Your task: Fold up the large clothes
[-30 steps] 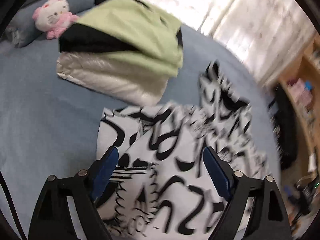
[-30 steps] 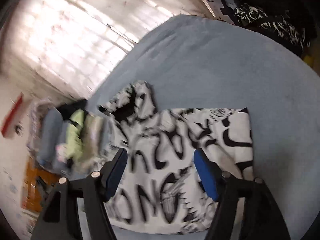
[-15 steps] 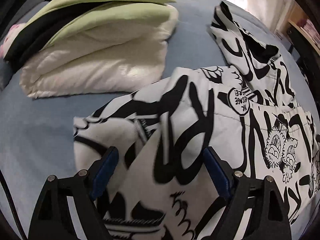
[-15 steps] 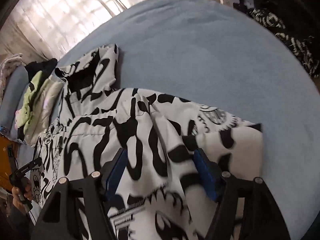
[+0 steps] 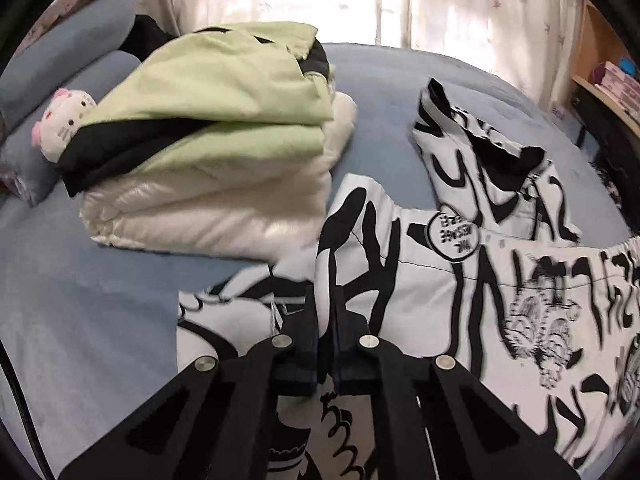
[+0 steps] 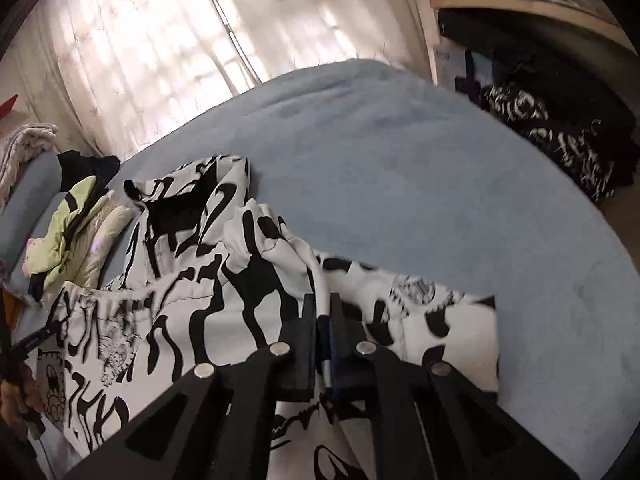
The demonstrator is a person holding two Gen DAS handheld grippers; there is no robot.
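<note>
A white jacket with bold black graffiti print (image 5: 460, 292) lies spread on the blue bed (image 5: 80, 280), its hood (image 5: 480, 152) pointing away. My left gripper (image 5: 325, 304) is shut on a raised fold of the jacket's fabric near its left side. In the right wrist view the same jacket (image 6: 192, 312) stretches to the left, and my right gripper (image 6: 322, 308) is shut on a pinched ridge of its fabric near the right side. A thin strip of cloth shows between each pair of pads.
A folded stack with a green-and-black garment (image 5: 224, 96) on a cream padded one (image 5: 224, 208) sits at the left beside a pink-eared plush toy (image 5: 60, 120) and grey pillows. Dark patterned clothes (image 6: 560, 136) lie off the bed's right. A wooden shelf (image 5: 604, 80) and curtains stand behind.
Both grippers came down onto the jacket and went from open to shut, each pinching up a fold of the fabric.
</note>
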